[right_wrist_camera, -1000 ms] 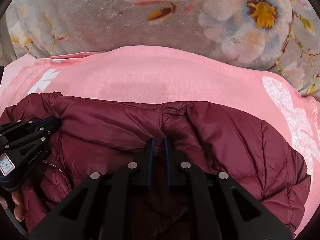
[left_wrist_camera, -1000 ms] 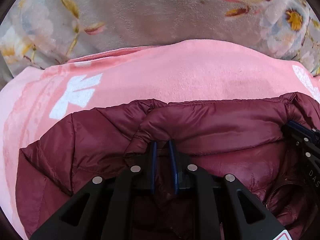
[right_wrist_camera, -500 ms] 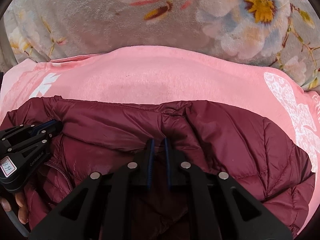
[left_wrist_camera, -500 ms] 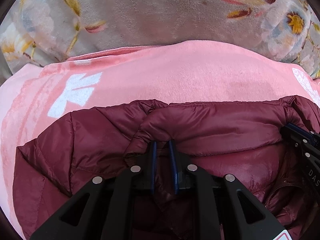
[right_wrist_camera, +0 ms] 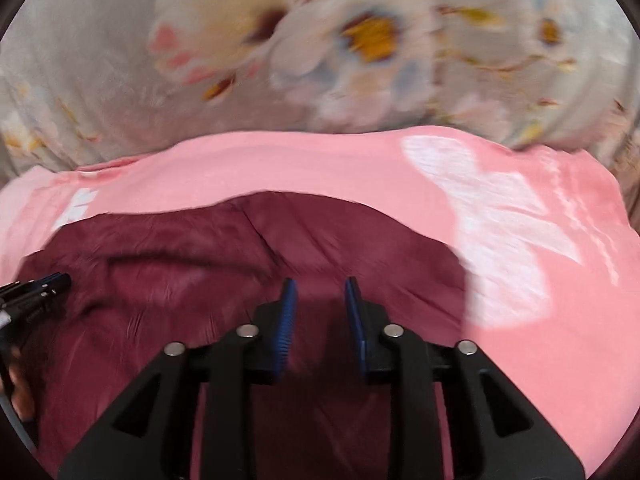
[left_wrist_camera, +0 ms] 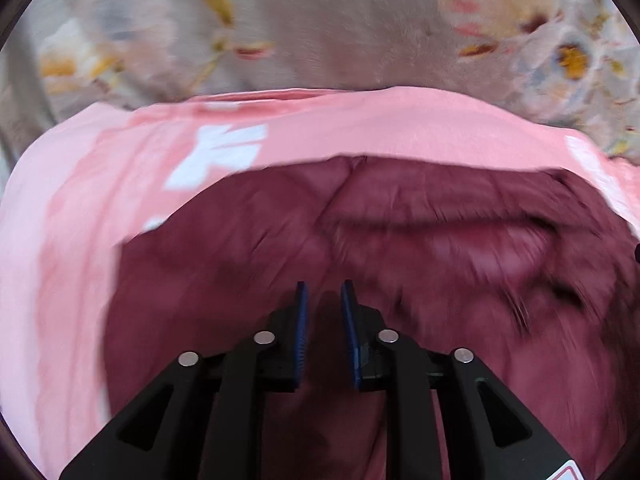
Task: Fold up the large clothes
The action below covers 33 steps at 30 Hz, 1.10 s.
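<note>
Both grippers have let go of the maroon puffer jacket (left_wrist_camera: 248,280) since the earlier frame, and their jaws have just been opening. Left gripper (left_wrist_camera: 323,292) and right gripper (right_wrist_camera: 320,292) stand slightly parted, empty, angled down above the jacket, which lies on the pink blanket (right_wrist_camera: 320,168)

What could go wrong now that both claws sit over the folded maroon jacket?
1. Both claws, left and right, have just been opening with nothing between their pads, so the puffy maroon jacket may spring back unfolded.
2. The jacket's far edge lies near the pink blanket; a regrasp could pinch blanket too.
3. Both views are motion-blurred, so aiming is unreliable.
</note>
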Available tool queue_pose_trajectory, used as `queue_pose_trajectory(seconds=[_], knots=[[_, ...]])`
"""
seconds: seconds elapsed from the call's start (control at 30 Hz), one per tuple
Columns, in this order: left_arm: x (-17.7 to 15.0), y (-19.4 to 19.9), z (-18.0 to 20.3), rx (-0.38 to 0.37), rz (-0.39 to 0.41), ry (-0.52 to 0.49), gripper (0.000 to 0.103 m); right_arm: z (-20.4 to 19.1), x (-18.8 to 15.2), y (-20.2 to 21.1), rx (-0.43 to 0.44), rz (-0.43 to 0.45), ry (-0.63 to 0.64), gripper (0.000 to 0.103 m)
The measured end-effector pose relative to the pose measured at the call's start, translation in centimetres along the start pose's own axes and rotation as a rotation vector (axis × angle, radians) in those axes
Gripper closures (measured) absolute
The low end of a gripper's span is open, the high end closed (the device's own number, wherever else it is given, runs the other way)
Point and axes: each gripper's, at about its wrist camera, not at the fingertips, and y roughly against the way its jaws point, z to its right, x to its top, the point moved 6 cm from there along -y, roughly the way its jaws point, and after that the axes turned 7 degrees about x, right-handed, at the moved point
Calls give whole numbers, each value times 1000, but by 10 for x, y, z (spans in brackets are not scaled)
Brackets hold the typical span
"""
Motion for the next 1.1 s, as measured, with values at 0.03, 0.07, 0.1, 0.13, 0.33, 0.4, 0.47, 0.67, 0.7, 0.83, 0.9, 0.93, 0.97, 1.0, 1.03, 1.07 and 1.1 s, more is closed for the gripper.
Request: queue_pose_trajectory(seconds=[0.03,0.07,0.1,0.13,0.33,0.4,0.47,0.67,0.7,0.83,0.9,0.93,0.97,1.0,1.03,1.07,1.1], knots=[[-13,16,-11,-25,-3,11,68,11,-15,27,6,-1,-7,60],[-26,31,-23,-45,-12,23,60,21,-32,51,15,-5,-18,47],[-46,51,-39,-70,-28,43,46,31,-49,73,30,-13,-37,41],[-63,67,-52,-92,-37,65,38,36,-62,87,44,-22,-52,31],[-200,134,-144,-177,-185,273,29,83,-200,191,178,-134,-277,20],[-239,143,-167,-181,-227,352,29,92,-240,214,179,-156,-341,20],[-271,153,-181,-178,-254,411,29,93,-263,229,181,-153,-357,20],[-301,178,-169,-304,-226,491,30,75,-283,235,304,-107,-445,20],[-302,179,-162,-341,-229,502,31,72,-284,232,317,-99,-460,20],[-306,177,-148,-307,-221,478,48,63,-286,220,320,-76,-496,22],[-311,180,-144,-259,-210,449,63,60,-288,218,320,-65,-512,38],[-313,182,-143,-256,-206,441,76,60,-288,216,321,-66,-527,48],[-315,184,-143,-269,-205,442,83,60,-290,216,332,-68,-545,71],[-316,187,-142,-286,-205,444,91,61,-292,215,340,-76,-565,84],[-317,189,-143,-290,-198,445,96,61,-293,217,350,-72,-582,89],[-318,193,-144,-293,-191,445,98,61,-292,222,355,-57,-588,94],[-318,199,-144,-298,-181,445,99,59,-290,230,350,-41,-575,96]])
